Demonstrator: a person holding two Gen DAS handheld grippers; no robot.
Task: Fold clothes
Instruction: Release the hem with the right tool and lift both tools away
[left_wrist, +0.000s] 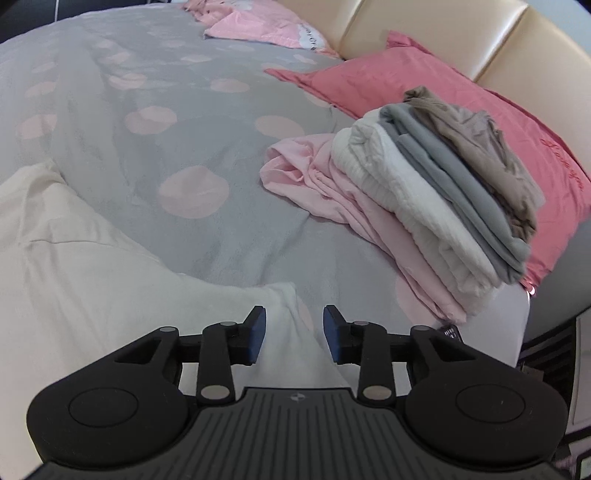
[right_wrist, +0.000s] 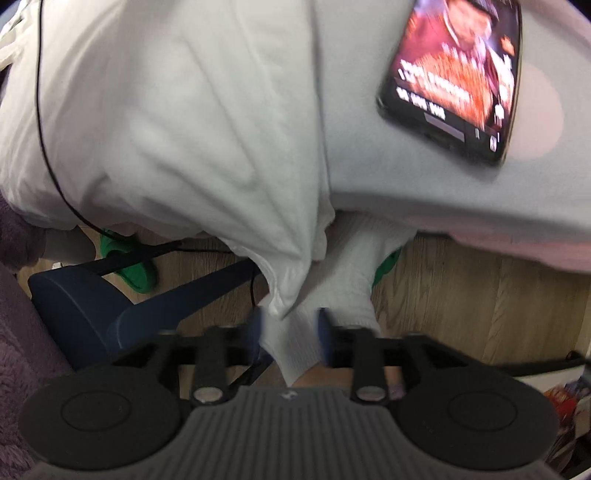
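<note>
Left wrist view: left gripper (left_wrist: 294, 334) hovers released over the white garment (left_wrist: 74, 266) on the bed (left_wrist: 147, 110). Right gripper (right_wrist: 290, 332) looks unclenched around its hanging corner; pinch firmly and lift evenly.

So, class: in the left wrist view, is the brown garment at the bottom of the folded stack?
No, the brown garment lies on top of the folded stack, with the pink garment at the bottom.

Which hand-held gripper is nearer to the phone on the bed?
Right. The right hand-held gripper is at the bed edge below the phone, with white cloth between its fingers. The left hand-held gripper hovers open elsewhere; its view shows no phone.
</note>
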